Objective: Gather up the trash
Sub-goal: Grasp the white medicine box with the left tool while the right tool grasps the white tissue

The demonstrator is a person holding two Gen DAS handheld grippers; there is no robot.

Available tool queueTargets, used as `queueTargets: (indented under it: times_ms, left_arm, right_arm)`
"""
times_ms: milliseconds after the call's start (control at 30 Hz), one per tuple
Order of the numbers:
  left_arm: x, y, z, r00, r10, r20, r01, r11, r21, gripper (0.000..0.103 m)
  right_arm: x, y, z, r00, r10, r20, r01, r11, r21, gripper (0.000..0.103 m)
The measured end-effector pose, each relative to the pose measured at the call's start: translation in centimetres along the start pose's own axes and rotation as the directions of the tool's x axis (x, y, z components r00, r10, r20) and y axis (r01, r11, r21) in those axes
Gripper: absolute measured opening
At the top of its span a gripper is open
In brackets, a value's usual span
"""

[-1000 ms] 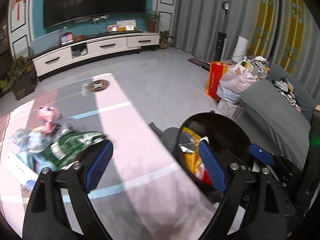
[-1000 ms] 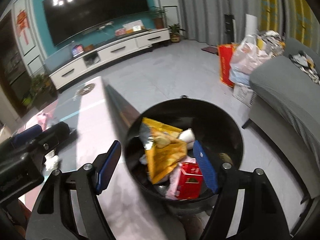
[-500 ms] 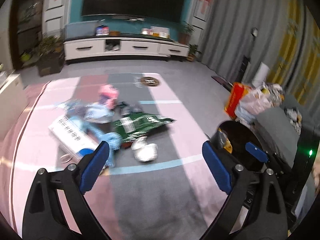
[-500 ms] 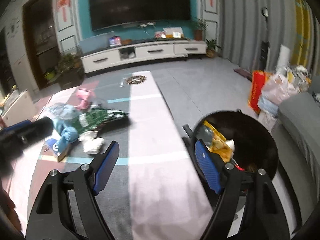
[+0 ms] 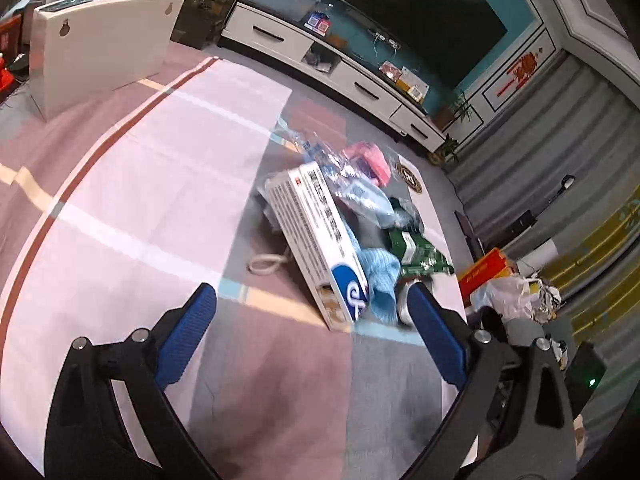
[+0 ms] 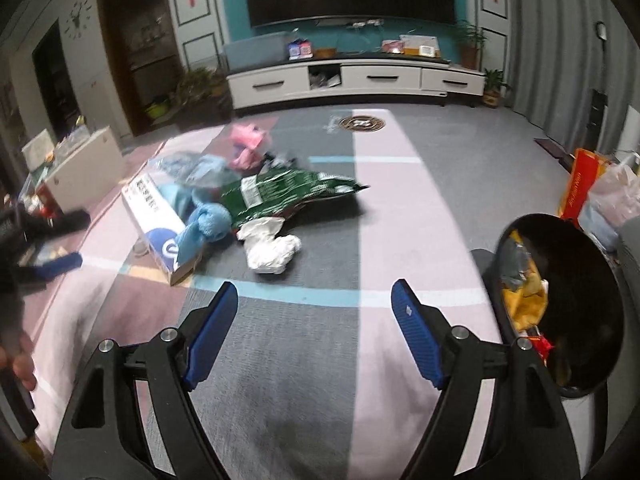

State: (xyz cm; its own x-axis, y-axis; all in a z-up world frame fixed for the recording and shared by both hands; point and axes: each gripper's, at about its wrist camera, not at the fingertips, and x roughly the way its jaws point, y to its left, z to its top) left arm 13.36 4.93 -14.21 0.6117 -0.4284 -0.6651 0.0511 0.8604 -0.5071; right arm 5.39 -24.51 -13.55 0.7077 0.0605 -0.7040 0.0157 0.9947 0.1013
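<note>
Here, on the rug (image 6: 280,360) left of the black bin (image 6: 580,280): the stiff white box (image 6: 156,216) suits a pinch across its narrow sides, the soft blue cloth (image 6: 204,224) anywhere, the light crumpled paper (image 6: 272,248) gently, the slippery green bag (image 6: 280,192) at an edge. Left gripper (image 5: 312,320) and right gripper (image 6: 312,320) are both released, empty.

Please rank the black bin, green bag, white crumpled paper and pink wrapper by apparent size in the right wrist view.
1. Black bin, though nearest the camera.
2. Green bag.
3. White crumpled paper.
4. Pink wrapper, farthest away, so unsure.
</note>
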Motion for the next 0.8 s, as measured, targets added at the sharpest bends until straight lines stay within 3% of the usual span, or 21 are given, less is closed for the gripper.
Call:
queueTargets:
  times_ms: [200,300,600,700,800]
  left_arm:
    - [1.3,-0.7,1.7,0.999,-0.007,0.043,0.005,0.999,0.051,0.095]
    - [2.7,-1.1,2.0,1.000,-0.013,0.028,0.011,0.997,0.070,0.094]
    - [6.8,-0.6,2.9,1.000,-0.013,-0.013,0.013,0.998,0.055,0.065]
    - [7.9,-0.7,2.6,0.999,-0.025,-0.049,0.028,0.998,0.056,0.046]
    - [8.1,-0.7,2.2,0.998,-0.032,-0.050,0.035,0.997,0.067,0.044]
  right_arm:
    - [2.3,1.4,0.8,0.998,0.048,-0.030,-0.047,0.998,0.037,0.078]
    - [3.5,1.6,1.5,0.997,0.064,-0.037,-0.062,0.996,0.067,0.078]
    - [6.5,1.3,2.3,0.995,0.089,-0.054,-0.081,0.988,0.133,0.078]
    - [7.1,1.4,2.4,0.994,0.095,-0.055,-0.086,0.986,0.139,0.075]
    - [7.7,1.8,2.4,0.992,0.101,-0.070,-0.090,0.987,0.136,0.063]
